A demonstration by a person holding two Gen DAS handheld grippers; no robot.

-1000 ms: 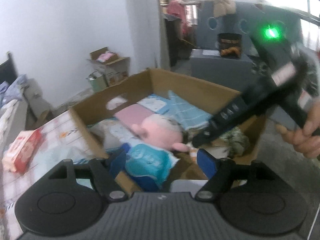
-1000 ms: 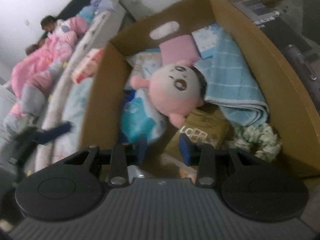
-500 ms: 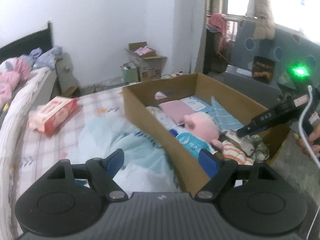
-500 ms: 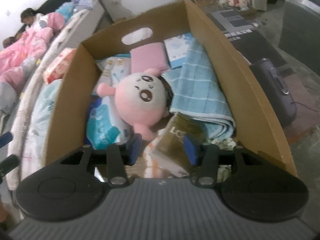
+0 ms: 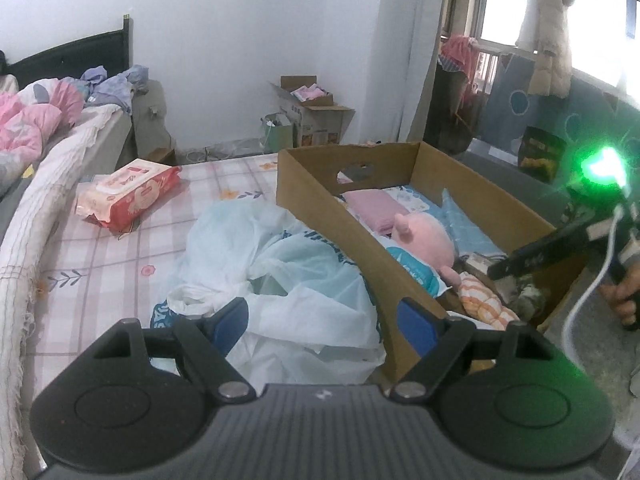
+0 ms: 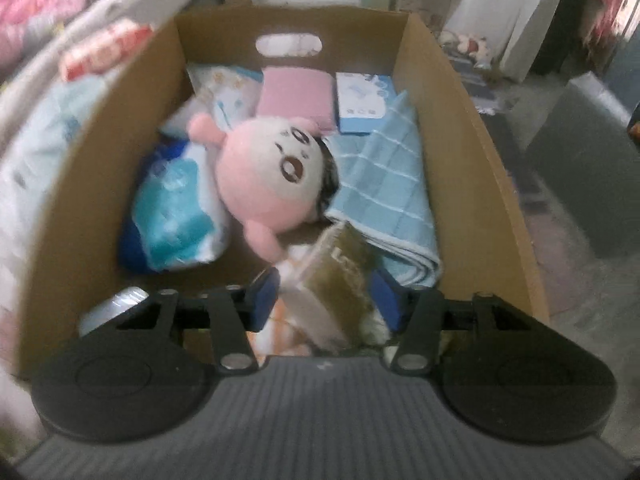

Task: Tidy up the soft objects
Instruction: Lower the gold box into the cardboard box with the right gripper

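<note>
A: What's the biggest thing here?

B: The bed with the pink checked sheet [image 5: 132,248], and on it the open brown cardboard box [image 5: 316,204] already filled with soft things. Beside the box on the sheet lies a crumpled white and pale blue plastic bag [image 5: 288,280]; a red and white wipes packet [image 5: 128,194] sits well apart, toward the bed's far side.

A: And inside the box?

B: A folded light blue checked towel [image 6: 394,196] along one wall, a round pink plush doll [image 6: 272,184] in the middle, and an olive-brown soft packet [image 6: 340,280] at the near end.

A: Which hand is placed for the next move?

B: The right gripper [image 6: 326,300], I'd judge. Its fingers are spread, and the olive packet lies straight between them, its long axis running away toward the doll. I can't tell whether they touch it. The left gripper [image 5: 322,320] hovers over the plastic bag, fingers wide and holding nothing.

A: The room?

B: White walls, another cardboard box on the floor, a bright window.
</note>
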